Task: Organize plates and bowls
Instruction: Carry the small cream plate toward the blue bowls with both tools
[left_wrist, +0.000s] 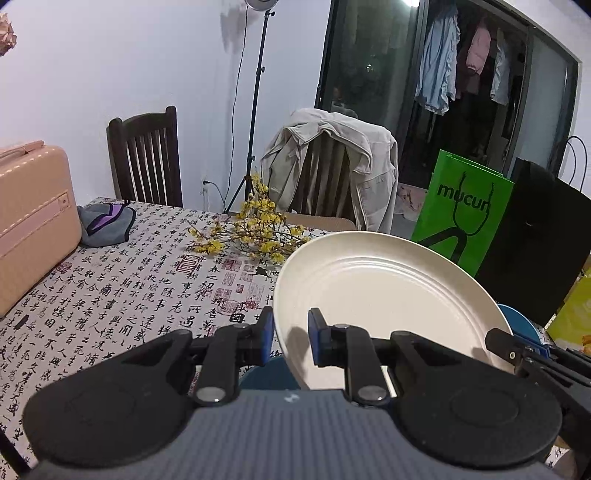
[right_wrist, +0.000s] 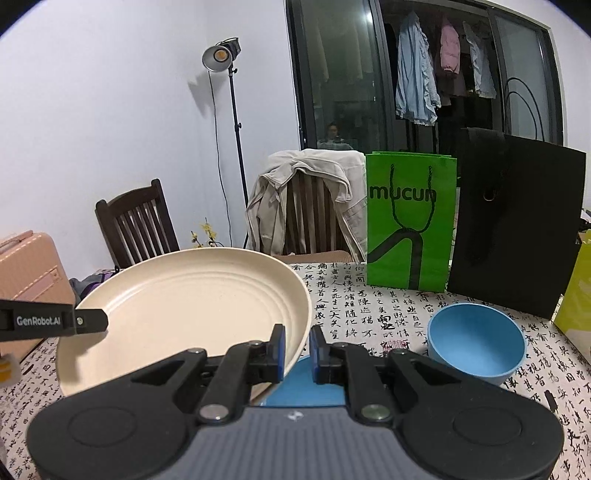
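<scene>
A large cream plate is held tilted above the table, also in the right wrist view. My left gripper is shut on its left rim, one finger on each side. My right gripper is shut on its right rim; it also shows at the right in the left wrist view. The left gripper's finger shows at the plate's left edge. A dark blue plate lies on the table under the cream plate. A light blue bowl stands upright to the right.
A green paper bag and a black bag stand at the back right. Yellow flowers, a grey pouch and a pink suitcase lie to the left. Two chairs stand behind the patterned tablecloth.
</scene>
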